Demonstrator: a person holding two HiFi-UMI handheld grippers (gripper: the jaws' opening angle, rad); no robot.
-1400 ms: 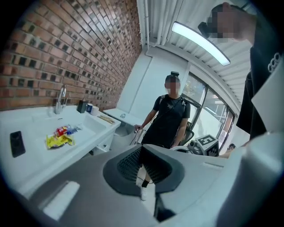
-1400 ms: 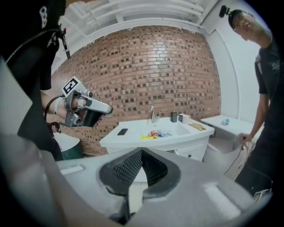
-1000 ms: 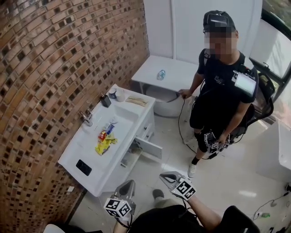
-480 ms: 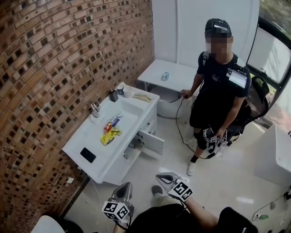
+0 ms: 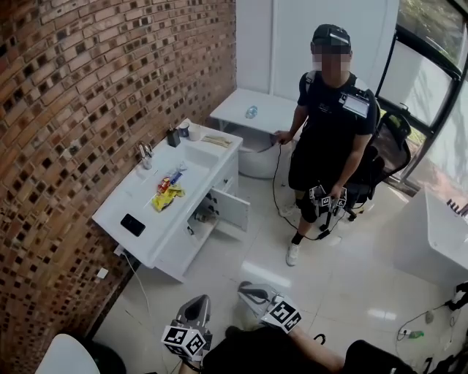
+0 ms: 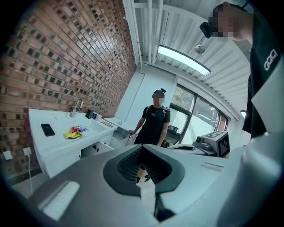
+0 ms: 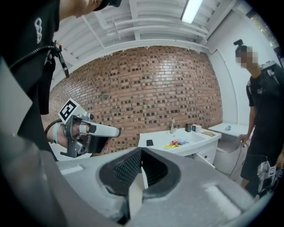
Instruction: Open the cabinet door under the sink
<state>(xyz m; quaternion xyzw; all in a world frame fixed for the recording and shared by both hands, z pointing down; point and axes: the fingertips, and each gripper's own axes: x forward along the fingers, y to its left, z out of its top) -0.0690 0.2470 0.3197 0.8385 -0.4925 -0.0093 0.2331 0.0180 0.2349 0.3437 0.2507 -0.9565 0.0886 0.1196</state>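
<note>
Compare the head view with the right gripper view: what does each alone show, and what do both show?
Head view only: the marker cube on the right claw. Right gripper view only: the ceiling light and that claw's jaws closed on nothing. Both: the sink counter, black phone, standing person and left claw.

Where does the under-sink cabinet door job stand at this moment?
Done: the cabinet door under the sink already stands swung out, with the inside showing. In hand: nothing. The left gripper and right gripper are both shut and empty, held well back from the sink. Left: apparently nothing for this door, judging by the head view.
</note>
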